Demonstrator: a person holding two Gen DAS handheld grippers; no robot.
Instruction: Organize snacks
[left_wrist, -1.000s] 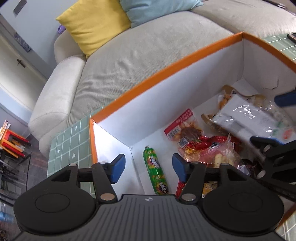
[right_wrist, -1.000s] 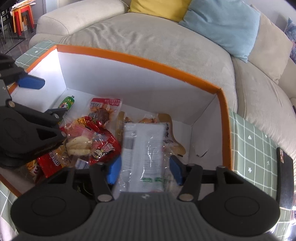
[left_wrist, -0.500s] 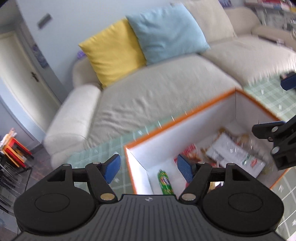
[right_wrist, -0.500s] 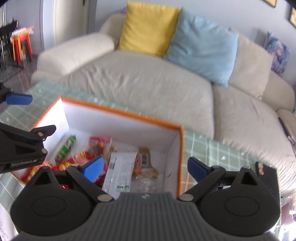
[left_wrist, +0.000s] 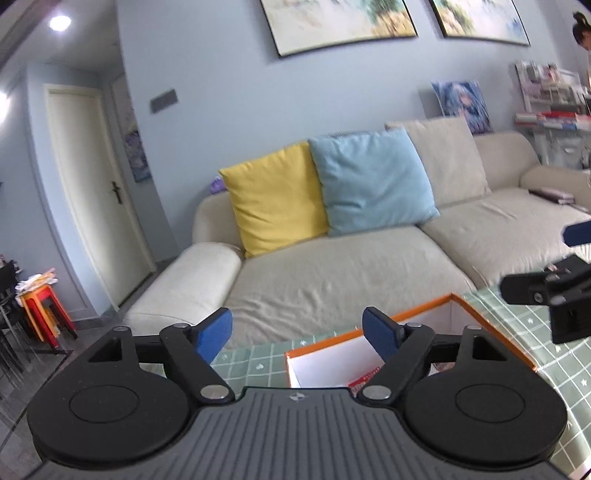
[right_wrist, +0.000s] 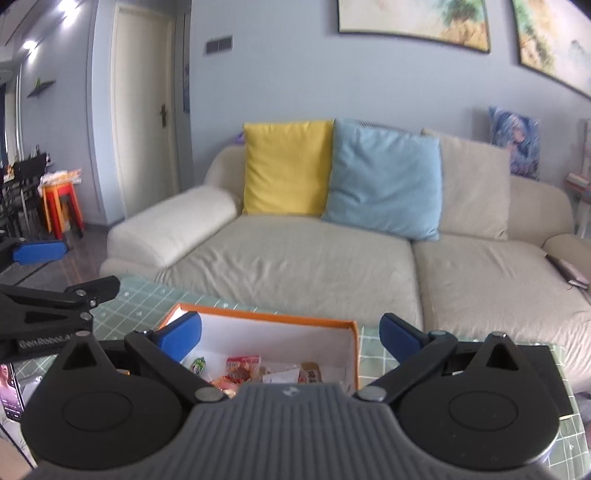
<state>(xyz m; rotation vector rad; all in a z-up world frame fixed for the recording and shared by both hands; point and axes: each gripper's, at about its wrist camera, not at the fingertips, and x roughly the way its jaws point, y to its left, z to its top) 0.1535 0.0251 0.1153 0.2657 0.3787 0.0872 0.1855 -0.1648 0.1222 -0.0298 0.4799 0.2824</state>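
Observation:
A white box with an orange rim (right_wrist: 258, 318) stands on the green checked table and holds several snacks. Among them are a green tube (right_wrist: 198, 364), a red packet (right_wrist: 242, 367) and a clear packet (right_wrist: 281, 376). My right gripper (right_wrist: 290, 332) hovers above the box's near side; its jaws are opening wide with nothing between them. My left gripper (left_wrist: 297, 330) is raised over the box's left corner (left_wrist: 295, 358), jaws also opening and empty. Each view catches the other gripper's fingers (left_wrist: 532, 290) (right_wrist: 92, 291) at its edge.
A beige sofa (right_wrist: 295, 258) with a yellow cushion (right_wrist: 286, 170) and a blue cushion (right_wrist: 384, 177) runs behind the table. A phone (right_wrist: 11, 387) lies at the table's left and a black flat item (right_wrist: 554, 373) at its right. Stacked stools (right_wrist: 61, 206) stand far left.
Both grippers rose out of the box and tilted up toward the sofa. The right one let go of the clear packet, which now lies in the box. Both jaws widened.

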